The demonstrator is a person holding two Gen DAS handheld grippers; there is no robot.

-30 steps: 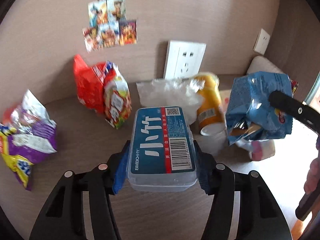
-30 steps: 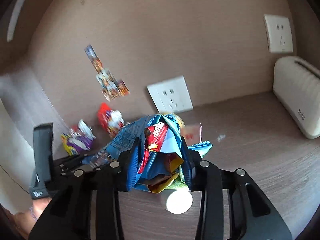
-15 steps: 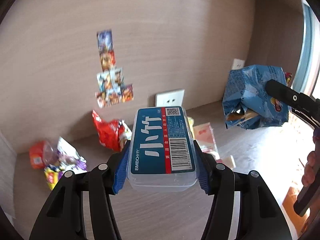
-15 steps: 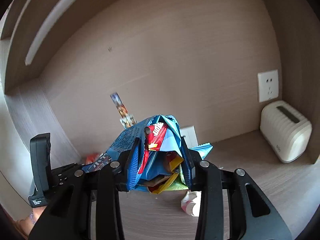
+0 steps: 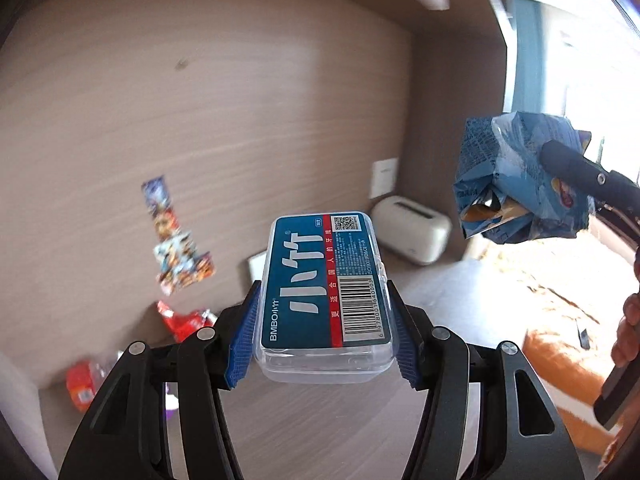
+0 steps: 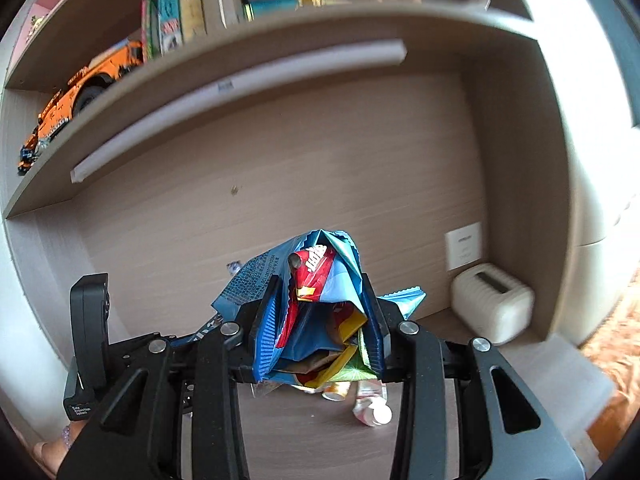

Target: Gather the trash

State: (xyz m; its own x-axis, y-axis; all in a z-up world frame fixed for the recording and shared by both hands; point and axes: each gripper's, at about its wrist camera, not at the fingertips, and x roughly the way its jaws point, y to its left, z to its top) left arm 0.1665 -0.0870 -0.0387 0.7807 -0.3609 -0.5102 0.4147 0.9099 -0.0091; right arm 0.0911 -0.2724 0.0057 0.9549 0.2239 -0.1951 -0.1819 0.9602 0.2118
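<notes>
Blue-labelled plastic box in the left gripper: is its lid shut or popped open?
Shut, as far as the left wrist view shows: the plastic box has its labelled lid lying flush on the clear base, clamped by the left gripper.

A cream ribbed appliance stands in the corner of the wooden desk, just under a white wall socket. Colourful stickers cling to the wood-grain back panel. Under the shelf runs a white light bar. On the shelf sit an orange toy car and a row of books.
</notes>
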